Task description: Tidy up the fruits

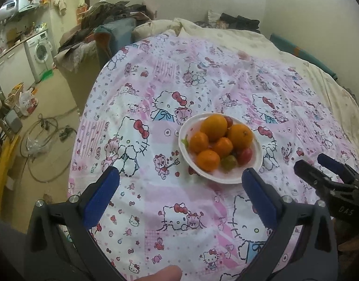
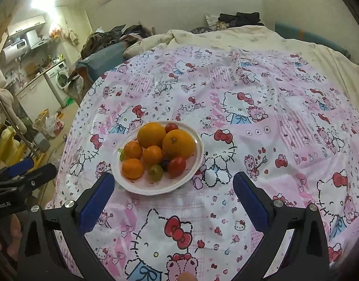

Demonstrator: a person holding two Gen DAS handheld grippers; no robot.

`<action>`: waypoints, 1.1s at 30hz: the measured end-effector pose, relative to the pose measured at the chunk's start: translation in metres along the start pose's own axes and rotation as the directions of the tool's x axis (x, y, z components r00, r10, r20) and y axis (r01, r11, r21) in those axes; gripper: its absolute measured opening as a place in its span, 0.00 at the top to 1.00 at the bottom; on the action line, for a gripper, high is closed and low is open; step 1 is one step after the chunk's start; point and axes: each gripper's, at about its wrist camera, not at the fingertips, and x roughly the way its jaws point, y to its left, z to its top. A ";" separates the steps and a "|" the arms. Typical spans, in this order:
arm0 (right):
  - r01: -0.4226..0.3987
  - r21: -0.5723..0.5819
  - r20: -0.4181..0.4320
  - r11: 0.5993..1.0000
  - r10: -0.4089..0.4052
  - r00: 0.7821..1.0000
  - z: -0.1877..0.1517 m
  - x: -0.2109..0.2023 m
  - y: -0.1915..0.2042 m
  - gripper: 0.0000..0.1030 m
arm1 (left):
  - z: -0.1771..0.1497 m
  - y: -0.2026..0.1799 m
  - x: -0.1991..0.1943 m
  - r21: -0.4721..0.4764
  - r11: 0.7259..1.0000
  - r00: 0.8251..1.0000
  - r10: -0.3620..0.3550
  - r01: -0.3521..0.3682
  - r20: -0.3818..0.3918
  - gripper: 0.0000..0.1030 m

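Note:
A white plate (image 1: 258,161) (image 2: 197,154) sits on a bed covered with a pink cartoon-cat sheet (image 1: 170,86) (image 2: 273,107). Heaped on it are two large oranges (image 1: 214,127) (image 2: 151,134), several small tangerines (image 1: 207,160) (image 2: 132,168), red tomatoes (image 1: 245,155) (image 2: 177,166) and a greenish tomato (image 1: 229,162) (image 2: 155,172). My left gripper (image 1: 181,175) stands open just short of the plate, nothing between its blue pads. My right gripper (image 2: 173,179) is open too, its left pad beside the plate's near rim. Each gripper shows at the edge of the other's view.
A cream quilt (image 1: 226,32) and dark clothes (image 1: 240,21) lie at the bed's far end. Left of the bed is a floor with cables (image 1: 41,140), bags (image 1: 27,103), a washing machine (image 1: 39,52) and a pile of clothes (image 1: 104,16). A fingertip (image 1: 165,274) shows at the bottom edge.

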 end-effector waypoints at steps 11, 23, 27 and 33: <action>0.004 -0.012 0.004 1.000 -0.004 1.000 0.000 0.000 0.002 0.00 | -0.001 -0.001 0.002 0.003 1.000 1.000 0.004 -0.004 -0.004 0.00; 0.003 -0.007 0.006 1.000 -0.003 1.000 0.001 -0.002 0.002 0.00 | -0.002 -0.001 0.001 0.001 1.000 1.000 0.005 -0.005 -0.003 0.00; 0.002 -0.008 0.006 1.000 -0.002 1.000 0.001 -0.002 0.002 0.00 | -0.002 -0.001 0.002 0.000 1.000 1.000 0.004 -0.004 -0.005 0.00; -0.001 -0.004 0.001 1.000 0.001 1.000 0.003 -0.001 0.002 0.00 | -0.003 -0.002 0.002 0.001 1.000 1.000 0.005 -0.005 -0.008 0.00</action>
